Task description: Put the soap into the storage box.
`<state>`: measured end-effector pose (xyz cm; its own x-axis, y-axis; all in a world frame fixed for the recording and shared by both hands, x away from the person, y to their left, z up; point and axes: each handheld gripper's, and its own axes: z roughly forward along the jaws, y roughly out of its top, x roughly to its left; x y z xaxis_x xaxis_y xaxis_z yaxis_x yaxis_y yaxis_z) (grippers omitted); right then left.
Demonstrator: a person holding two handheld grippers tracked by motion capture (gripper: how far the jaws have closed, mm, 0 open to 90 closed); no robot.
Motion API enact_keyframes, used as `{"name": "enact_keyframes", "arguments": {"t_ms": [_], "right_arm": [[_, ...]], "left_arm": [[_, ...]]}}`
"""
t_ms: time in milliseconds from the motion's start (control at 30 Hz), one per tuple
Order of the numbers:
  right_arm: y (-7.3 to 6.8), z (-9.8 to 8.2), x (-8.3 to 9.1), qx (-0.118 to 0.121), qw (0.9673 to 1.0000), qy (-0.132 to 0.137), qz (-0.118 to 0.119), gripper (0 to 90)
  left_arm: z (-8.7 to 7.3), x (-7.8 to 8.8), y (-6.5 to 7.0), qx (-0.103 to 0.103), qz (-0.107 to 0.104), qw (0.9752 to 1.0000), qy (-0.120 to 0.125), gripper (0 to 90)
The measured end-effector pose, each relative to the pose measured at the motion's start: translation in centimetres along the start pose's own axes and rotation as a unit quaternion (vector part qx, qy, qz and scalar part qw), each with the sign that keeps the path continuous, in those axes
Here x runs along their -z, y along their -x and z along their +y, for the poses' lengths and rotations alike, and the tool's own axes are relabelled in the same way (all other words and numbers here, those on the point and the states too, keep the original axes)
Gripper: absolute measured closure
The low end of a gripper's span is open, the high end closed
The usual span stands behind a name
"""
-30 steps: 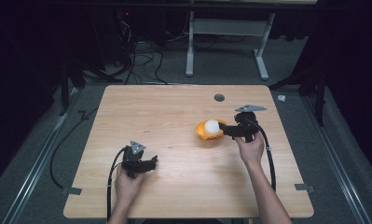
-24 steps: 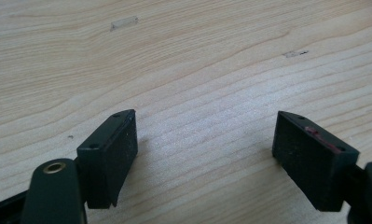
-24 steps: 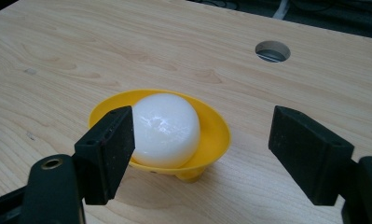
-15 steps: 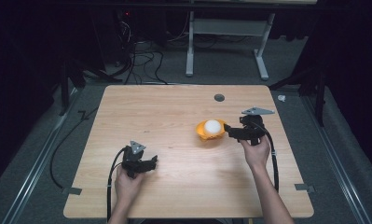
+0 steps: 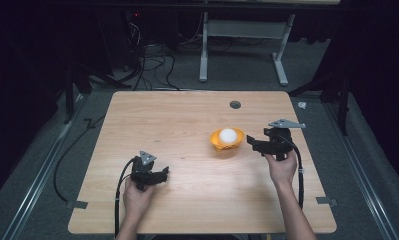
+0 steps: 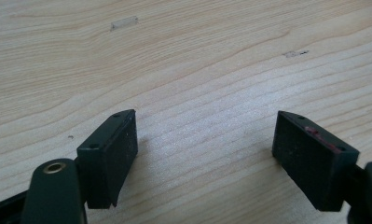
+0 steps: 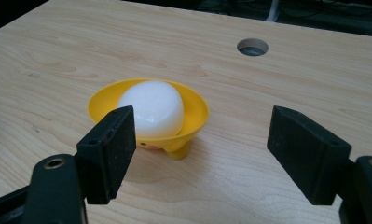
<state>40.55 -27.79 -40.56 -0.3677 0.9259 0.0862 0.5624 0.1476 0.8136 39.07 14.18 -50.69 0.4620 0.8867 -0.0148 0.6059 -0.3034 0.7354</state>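
A small yellow bowl (image 5: 227,141) (image 7: 193,119) stands on the wooden table (image 5: 187,120) right of centre, holding a white egg-shaped object (image 5: 228,134) (image 7: 152,108). My right gripper (image 5: 253,143) (image 7: 200,156) is open just to the bowl's right, its jaws spread and apart from the bowl, nothing between them. Near the front left, my left gripper (image 5: 163,174) (image 6: 204,156) rests open on bare wood, jaws wide with nothing between them.
A round cable hole (image 5: 235,105) (image 7: 252,46) sits in the table behind the bowl. Black cables (image 5: 118,195) trail from both grippers toward the front edge. A white desk frame (image 5: 239,45) and tangled cords lie on the floor beyond the table.
My right gripper has backed away to the right, off the bowl, which stays in place with the white object inside. The left gripper has not moved.
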Motion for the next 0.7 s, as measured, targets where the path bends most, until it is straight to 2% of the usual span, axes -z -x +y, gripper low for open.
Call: {"name": "enact_keyframes", "arguments": {"t_ms": [700], "right_arm": [[0.1,-1.5,2.1,-0.011,0.9998,0.018,0.001,24.8]], "left_arm": [[0.0,0.0,0.0,0.000,0.000,1.0000,0.000,22.7]]}}
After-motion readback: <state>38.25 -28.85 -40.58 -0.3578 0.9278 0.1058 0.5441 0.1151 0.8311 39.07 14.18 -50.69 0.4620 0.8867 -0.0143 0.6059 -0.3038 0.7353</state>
